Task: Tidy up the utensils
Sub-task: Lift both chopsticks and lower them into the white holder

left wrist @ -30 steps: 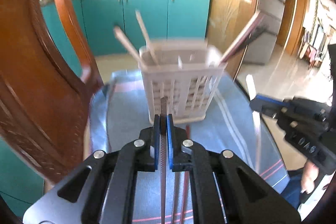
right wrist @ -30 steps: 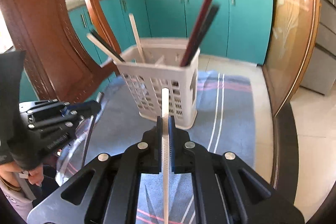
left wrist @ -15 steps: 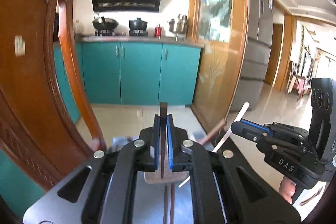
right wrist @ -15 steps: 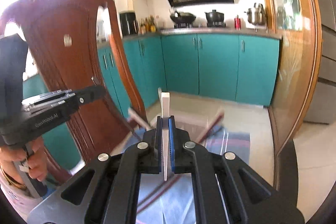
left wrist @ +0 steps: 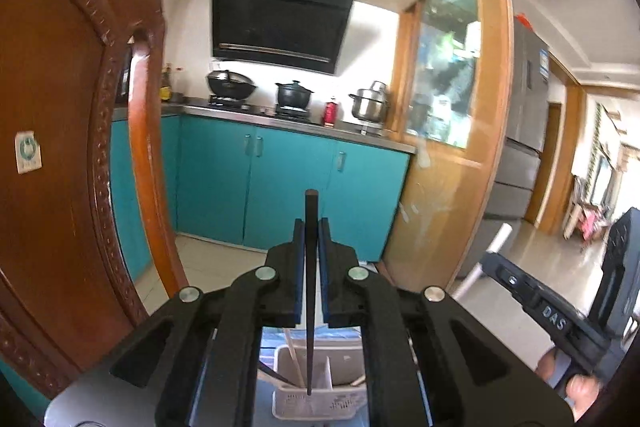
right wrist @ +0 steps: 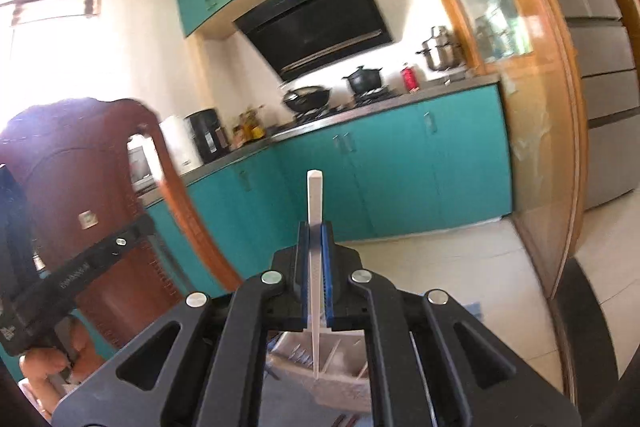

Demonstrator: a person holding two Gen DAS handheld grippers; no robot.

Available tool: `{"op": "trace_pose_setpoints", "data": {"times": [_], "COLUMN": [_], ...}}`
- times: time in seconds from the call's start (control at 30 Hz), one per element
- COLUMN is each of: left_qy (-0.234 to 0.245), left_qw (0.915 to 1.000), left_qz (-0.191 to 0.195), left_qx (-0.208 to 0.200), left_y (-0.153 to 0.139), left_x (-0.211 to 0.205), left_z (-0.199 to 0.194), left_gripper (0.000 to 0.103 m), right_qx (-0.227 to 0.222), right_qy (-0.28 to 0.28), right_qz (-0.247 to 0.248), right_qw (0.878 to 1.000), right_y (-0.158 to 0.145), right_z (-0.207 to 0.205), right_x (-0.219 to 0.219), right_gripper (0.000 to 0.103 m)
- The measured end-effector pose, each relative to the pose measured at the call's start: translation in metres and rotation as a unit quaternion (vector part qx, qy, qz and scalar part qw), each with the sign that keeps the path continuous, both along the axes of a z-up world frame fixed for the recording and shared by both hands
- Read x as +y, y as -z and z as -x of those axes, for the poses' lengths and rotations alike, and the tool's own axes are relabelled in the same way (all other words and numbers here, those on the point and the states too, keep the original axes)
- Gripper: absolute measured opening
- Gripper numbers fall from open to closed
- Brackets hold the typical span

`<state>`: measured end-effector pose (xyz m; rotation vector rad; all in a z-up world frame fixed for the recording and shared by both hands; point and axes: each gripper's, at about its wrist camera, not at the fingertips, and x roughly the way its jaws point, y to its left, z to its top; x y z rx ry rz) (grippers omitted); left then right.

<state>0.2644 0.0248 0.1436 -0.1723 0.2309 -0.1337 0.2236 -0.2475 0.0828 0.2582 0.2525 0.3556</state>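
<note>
Two grippers; dark chopstick (left wrist: pixel 310 267), white chopstick (right wrist: pixel 315 227).

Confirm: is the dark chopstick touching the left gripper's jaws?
Touching. The left wrist view shows the left gripper with its jaws closed flat against both sides of the dark chopstick, no gap.

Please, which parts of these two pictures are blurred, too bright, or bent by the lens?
Left wrist view: mostly sharp, the dark chopstick crisp; cabinet lines bow at the edges. Right wrist view: the window is washed out white, the wooden chair is smeared, and the white chopstick stays sharp.
</note>
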Motion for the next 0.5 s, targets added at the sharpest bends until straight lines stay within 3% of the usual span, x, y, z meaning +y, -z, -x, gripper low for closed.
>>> {"op": "trace_pose_setpoints", "data": {"times": [0.07,0.3,0.5], "left_qy": [-0.010,-0.025,-0.026], "left_qw": [0.9999,0.9977,0.9950], "left_qz": [0.002,-0.023,-0.037], "left_qx": [0.000,0.059,0.089], "left_y": [0.008,0.047,0.075], "left_x": [0.001,-0.012,-0.021], "left_z": [-0.011,-0.045,-0.050], "left_gripper": [0.007,0.007,0.007], "right_qx": [0.000,0.022,0.034], "right_qy": [0.016,0.022,0.019], "right_qz": [0.005,0.048,0.084], "right_qw": [1.000,0.998,0.996], "right_y": [0.007,0.033,0.048], "right_z": [-0.006,-0.026,-0.030], "right_x": [-0.002,0.016,0.033], "right_gripper": [0.007,0.007,0.007]}}
